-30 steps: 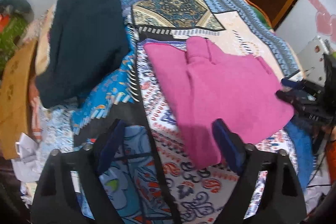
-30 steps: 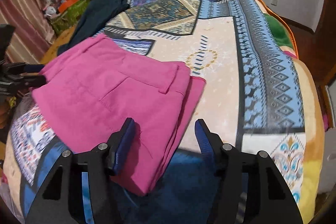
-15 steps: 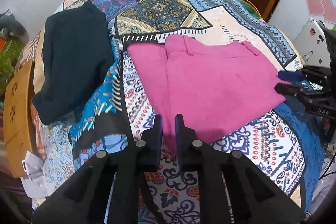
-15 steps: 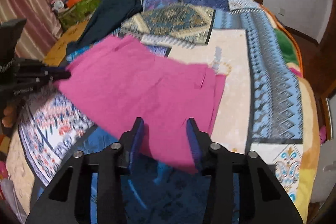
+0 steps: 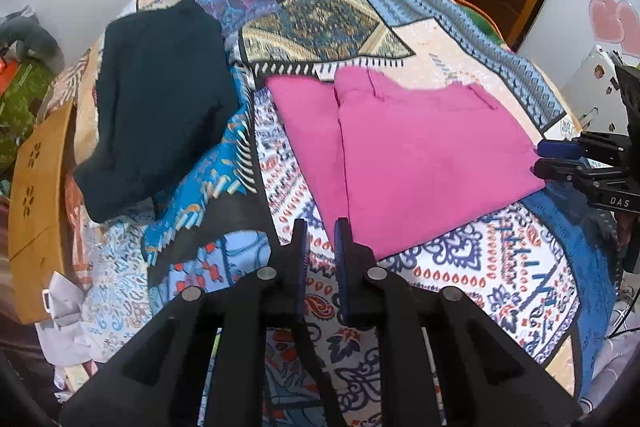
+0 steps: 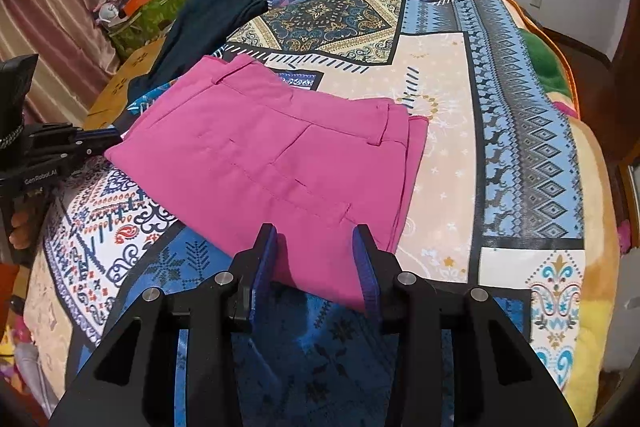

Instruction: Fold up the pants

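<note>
Pink pants (image 6: 280, 163) are what both claws are working on. The left claw (image 5: 322, 239) has its two fingers pressed almost together, and I cannot tell if a bit of the pants' near corner is pinched between them or if they just sit in front of it. The right claw (image 6: 316, 247) has its fingers partly spread, with the near edge of the pants lying between them, and the fingers do not look like they squeeze the cloth. The pants lie flat on the colorful bedspread (image 6: 440, 187) as a short, thick, layered rectangle. So I think the folding is mostly done, with maybe one more fold or some tidying left. Farther out, a dark garment (image 5: 160, 99) lies beside the pants.
</note>
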Tool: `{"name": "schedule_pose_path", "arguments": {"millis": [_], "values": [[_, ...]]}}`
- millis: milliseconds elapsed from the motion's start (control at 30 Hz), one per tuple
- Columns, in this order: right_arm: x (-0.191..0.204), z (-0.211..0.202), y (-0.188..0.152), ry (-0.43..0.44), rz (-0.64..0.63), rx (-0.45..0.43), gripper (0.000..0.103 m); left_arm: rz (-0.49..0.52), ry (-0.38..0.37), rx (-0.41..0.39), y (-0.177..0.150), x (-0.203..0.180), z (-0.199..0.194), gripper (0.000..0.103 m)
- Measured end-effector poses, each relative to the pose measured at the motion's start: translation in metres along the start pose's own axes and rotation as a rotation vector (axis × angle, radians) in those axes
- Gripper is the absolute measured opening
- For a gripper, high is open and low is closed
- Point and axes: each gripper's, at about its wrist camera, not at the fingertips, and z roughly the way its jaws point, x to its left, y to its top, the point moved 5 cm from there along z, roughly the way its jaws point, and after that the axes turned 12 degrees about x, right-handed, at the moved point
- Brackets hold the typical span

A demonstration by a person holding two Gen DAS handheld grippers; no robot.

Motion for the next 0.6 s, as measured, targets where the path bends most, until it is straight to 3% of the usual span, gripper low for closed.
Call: {"name": "schedule_pose_path", "arguments": {"millis": [200,333,533,600], "values": [[-0.009,-0.015,0.016,-0.026,0.006,-0.059,0.051,-0.003,0.005,-0.081,0.029,0.005,-0.025,0.032],[-0.019,-0.018,0.032,-0.038,0.029,-0.084,0.052,0.007,-0.007,-0.098,0.058,0.005,-0.028,0.039],[-0.046,-0.003,0.056,-0.054,0.074,-0.076,0.052,-0.010,-0.120,-0.036,0.105,-0.001,-0.002,0.039],[-0.056,0.006,0.062,-0.058,0.100,-0.060,0.052,-0.018,-0.127,-0.009,0.117,-0.003,0.012,0.039]]}}
